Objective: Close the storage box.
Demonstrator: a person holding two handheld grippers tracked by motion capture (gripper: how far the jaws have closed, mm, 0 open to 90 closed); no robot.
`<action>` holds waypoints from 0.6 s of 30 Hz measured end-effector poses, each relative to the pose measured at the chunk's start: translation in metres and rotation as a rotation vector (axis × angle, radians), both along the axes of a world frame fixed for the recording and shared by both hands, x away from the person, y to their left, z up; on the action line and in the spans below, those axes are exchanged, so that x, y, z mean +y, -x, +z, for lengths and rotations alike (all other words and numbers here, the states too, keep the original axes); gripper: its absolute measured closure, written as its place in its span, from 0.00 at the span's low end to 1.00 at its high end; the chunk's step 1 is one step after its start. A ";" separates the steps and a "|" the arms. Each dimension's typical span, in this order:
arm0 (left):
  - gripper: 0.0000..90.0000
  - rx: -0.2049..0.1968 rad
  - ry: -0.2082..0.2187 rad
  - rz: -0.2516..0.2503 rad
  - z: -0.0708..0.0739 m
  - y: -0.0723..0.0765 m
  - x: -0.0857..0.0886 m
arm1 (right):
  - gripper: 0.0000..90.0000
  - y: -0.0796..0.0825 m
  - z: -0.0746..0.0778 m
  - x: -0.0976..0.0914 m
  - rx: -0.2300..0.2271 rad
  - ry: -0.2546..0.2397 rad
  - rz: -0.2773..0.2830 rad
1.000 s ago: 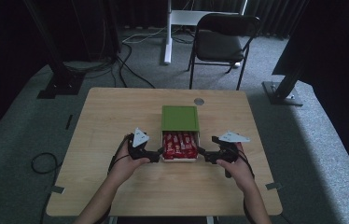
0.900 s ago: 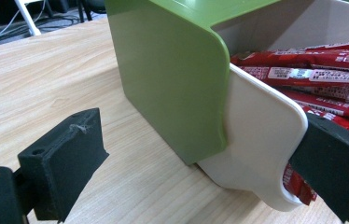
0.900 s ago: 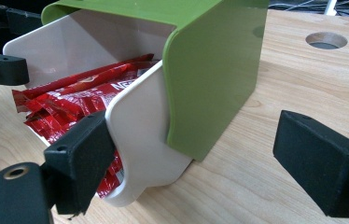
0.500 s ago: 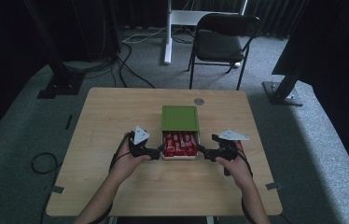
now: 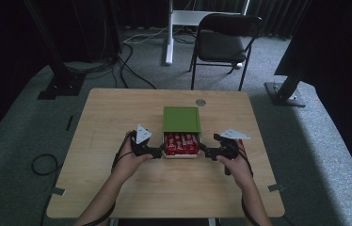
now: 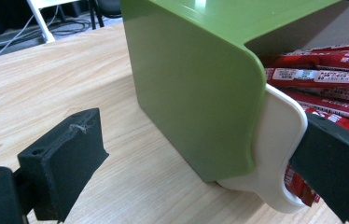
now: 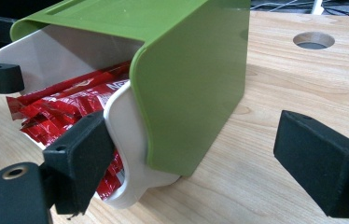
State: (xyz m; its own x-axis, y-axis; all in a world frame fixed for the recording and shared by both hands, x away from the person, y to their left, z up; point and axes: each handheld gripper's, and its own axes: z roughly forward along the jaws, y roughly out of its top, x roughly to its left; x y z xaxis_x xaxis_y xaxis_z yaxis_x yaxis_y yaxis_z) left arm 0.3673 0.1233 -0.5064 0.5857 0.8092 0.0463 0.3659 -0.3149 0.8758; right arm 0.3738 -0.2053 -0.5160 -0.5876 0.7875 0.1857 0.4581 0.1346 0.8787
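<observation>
A green box sleeve [image 5: 181, 119] lies mid-table with its white inner tray [image 5: 181, 156] slid partly out toward me, packed with red wrapped bars [image 5: 181, 143]. My left gripper [image 5: 158, 151] is open at the tray's left front corner. In the left gripper view [image 6: 203, 140] one jaw is over the bars [image 6: 331, 88] and the other is outside on the table, straddling the tray wall [image 6: 280, 140] and sleeve [image 6: 191, 88]. My right gripper [image 5: 205, 150] is open at the right front corner. Its jaws [image 7: 196, 140] likewise straddle the tray wall [image 7: 128, 140] and sleeve [image 7: 196, 88].
A round cable hole [image 5: 201, 101] sits in the wooden table [image 5: 117, 113] behind the box. A black folding chair [image 5: 226, 42] and a white stand [image 5: 169, 33] are beyond the far edge. A dark stand base [image 5: 61, 87] is on the floor at the left.
Both hands have edged slightly inward toward the tray's front corners. The box and tray look the same.
</observation>
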 end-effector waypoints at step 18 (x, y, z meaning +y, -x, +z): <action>0.06 -0.025 -0.029 0.017 0.001 -0.011 -0.003 | 0.13 -0.009 -0.001 0.004 0.005 -0.011 -0.051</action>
State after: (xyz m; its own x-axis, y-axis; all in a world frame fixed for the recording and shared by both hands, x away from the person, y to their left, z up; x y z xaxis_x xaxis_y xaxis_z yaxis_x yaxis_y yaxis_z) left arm 0.3781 0.1202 -0.5055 0.5699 0.8174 0.0845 0.3494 -0.3341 0.8754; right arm 0.3825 -0.2016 -0.5170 -0.5457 0.8144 0.1973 0.4688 0.1015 0.8775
